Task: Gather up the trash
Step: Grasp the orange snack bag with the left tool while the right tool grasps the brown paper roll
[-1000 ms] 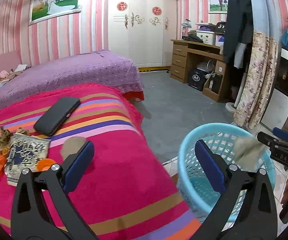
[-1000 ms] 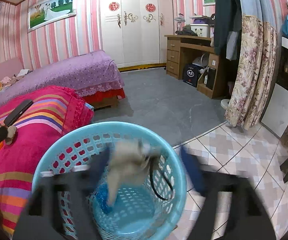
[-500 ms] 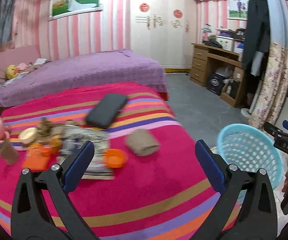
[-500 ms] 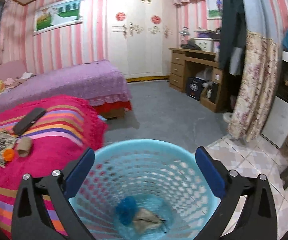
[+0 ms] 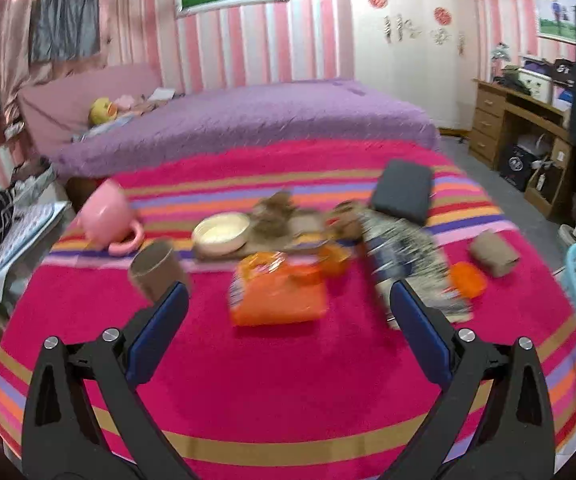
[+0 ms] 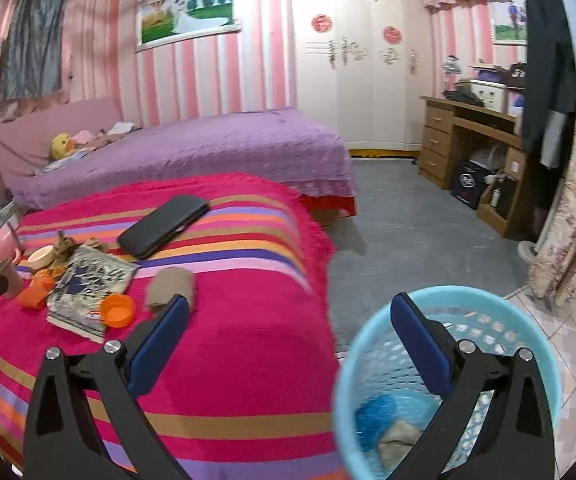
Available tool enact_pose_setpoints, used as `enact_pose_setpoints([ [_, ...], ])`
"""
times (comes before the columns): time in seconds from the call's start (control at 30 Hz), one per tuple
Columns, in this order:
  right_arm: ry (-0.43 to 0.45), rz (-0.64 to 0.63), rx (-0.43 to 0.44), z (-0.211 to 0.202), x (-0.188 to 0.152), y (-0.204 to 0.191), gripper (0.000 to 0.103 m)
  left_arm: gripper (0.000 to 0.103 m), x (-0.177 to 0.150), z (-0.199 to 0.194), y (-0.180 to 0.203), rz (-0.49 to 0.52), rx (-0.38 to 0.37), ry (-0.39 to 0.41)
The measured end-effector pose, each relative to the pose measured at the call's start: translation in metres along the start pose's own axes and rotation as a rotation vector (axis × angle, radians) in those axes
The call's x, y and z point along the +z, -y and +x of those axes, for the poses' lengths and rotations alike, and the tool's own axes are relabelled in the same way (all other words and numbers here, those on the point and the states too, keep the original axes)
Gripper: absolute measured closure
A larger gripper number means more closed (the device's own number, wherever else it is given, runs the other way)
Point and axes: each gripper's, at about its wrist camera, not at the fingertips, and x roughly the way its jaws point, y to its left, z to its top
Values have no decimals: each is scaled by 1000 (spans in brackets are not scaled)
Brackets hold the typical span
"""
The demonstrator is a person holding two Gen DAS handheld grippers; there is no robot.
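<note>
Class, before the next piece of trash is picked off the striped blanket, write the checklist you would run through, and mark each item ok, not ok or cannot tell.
1. Left gripper open and empty: ok.
2. Right gripper open and empty: ok.
3. Basket within sight beside the bed, room left inside: ok; only a blue scrap and a beige wad lie at the bottom.
4. Trash left on the blanket: ok; the orange wrapper lies ahead of the left gripper, cardboard tubes to either side.
5. Left view sharp enough to aim: not ok, blurred.
6. Wrapper free of the orange cap behind it: cannot tell.
</note>
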Motion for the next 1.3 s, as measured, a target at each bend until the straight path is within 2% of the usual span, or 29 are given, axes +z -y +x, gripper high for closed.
enact_pose_setpoints([
  [0.17, -30, -32, 18, 16, -1, -25, 5, 6, -12, 34, -19, 1, 25, -74],
  [0.3, -52, -43, 24, 28, 0, -39, 5, 6, -11, 54, -18, -11, -51, -140],
  [0.4, -63, -54, 28, 33, 0, -46, 5, 6, -6, 63, -12, -18, -54, -158],
  [0.47, -74, -71, 30, 37, -1, -50, 5, 17, -5, 71, -12, -23, -66, -184],
  [0.5, -82, -83, 31, 39, -3, -52, 5, 33, -5, 75, -13, -31, -87, -206],
  [0.57, -92, -95, 31, 42, -5, -55, 5, 37, -8, 78, -16, -43, -112, -223],
  [0.67, -105, -90, 41, 44, -5, -55, 5, 41, -9, 66, -17, -30, -124, -181],
  [0.77, -119, -83, 56, 49, -5, -57, 5, 52, -9, 54, -21, -19, -121, -156],
  [0.83, -126, -79, 68, 54, -3, -59, 5, 53, -9, 45, -28, -30, -133, -147],
  [1.0, -148, -111, 75, 73, 3, -74, 6, 53, -6, 20, -43, -27, -93, -84],
  [1.13, -218, -124, 114, 94, 1, -88, 22, 53, -4, 13, -56, -39, -78, -60],
  [1.2, -249, -150, 125, 100, -2, -94, 33, 53, -3, 13, -61, -52, -70, -60],
  [1.23, -258, -158, 130, 102, -3, -96, 48, 53, -3, 15, -63, -60, -71, -63],
  [1.27, -257, -163, 133, 101, -3, -97, 54, 53, -2, 17, -64, -67, -73, -68],
  [1.3, -249, -160, 142, 99, -3, -97, 54, 53, -3, 18, -65, -71, -72, -69],
])
